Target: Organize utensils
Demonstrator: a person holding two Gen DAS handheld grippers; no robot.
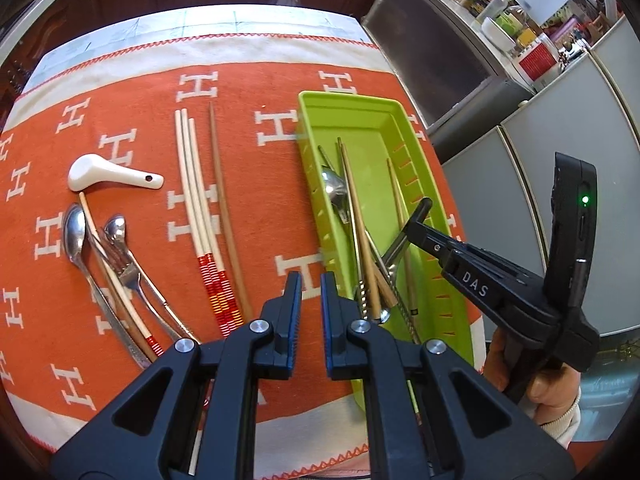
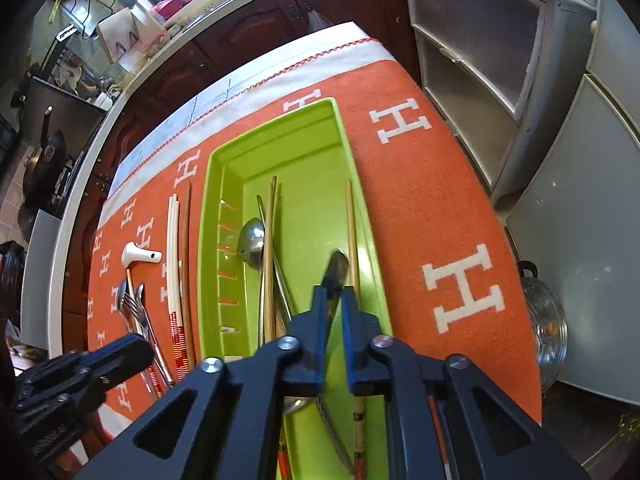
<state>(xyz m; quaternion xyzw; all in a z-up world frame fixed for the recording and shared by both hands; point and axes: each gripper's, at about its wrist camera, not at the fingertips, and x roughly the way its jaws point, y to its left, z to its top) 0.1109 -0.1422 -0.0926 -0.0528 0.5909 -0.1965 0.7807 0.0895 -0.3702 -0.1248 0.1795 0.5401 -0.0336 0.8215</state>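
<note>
clearly a metal utensil (image 2: 335, 276) is pinched in the closed fingers of the right gripper (image 2: 333, 312) over the green tray (image 2: 208, 240); it should be lowered flat beside the chopsticks (image 2: 351, 232) before release. the left gripper (image 1: 311, 300) is nearly shut and empty. whether knife or spoon cannot be told; its handle is hidden.

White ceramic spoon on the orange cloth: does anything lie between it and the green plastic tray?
Yes: three white red-banded chopsticks and one brown wooden chopstick lie between the white ceramic spoon and the green plastic tray.
</note>
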